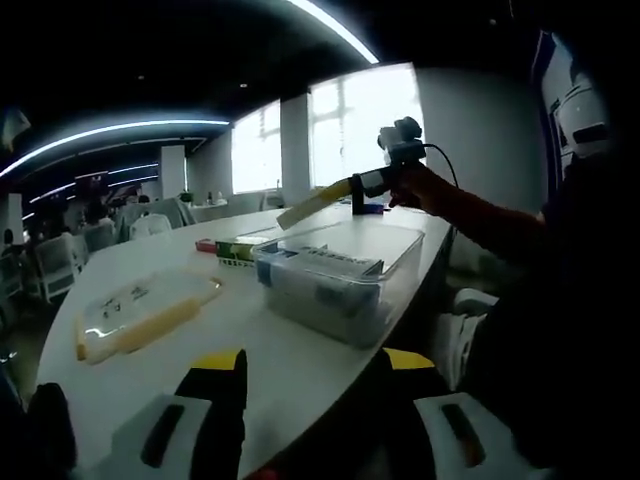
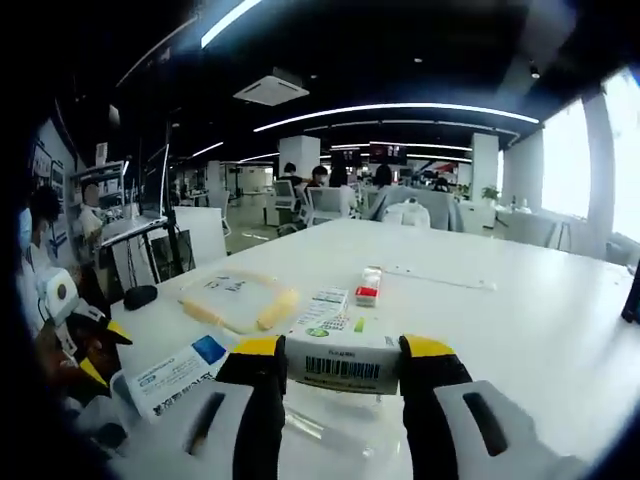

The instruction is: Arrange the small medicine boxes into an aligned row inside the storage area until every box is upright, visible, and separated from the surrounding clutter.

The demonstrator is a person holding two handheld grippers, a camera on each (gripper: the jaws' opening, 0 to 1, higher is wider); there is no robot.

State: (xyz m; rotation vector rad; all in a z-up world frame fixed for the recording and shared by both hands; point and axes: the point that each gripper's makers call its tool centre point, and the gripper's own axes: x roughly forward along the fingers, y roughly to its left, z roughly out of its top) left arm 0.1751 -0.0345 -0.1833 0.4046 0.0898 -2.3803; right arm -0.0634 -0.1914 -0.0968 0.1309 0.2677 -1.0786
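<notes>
Right gripper view: right gripper [image 2: 343,362] clamps a medicine box [image 2: 342,363] above the worktop [image 2: 520,300]; left gripper [image 1: 312,372] gapes empty near the worktop's edge.

I see an open-plan office: a big white table [image 2: 520,300], office chairs [image 2: 325,205] at twelve o'clock, strip lights [image 2: 400,108] overhead, tall windows [image 1: 375,125], people [image 2: 318,176] seated.

Dim, backlit left gripper view with window [image 1: 375,125] glare; brighter right gripper view; fisheye-bent edges.

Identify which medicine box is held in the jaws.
The white box with the barcode, clamped by the right gripper; the green-marked box lies loose on the table.
</notes>
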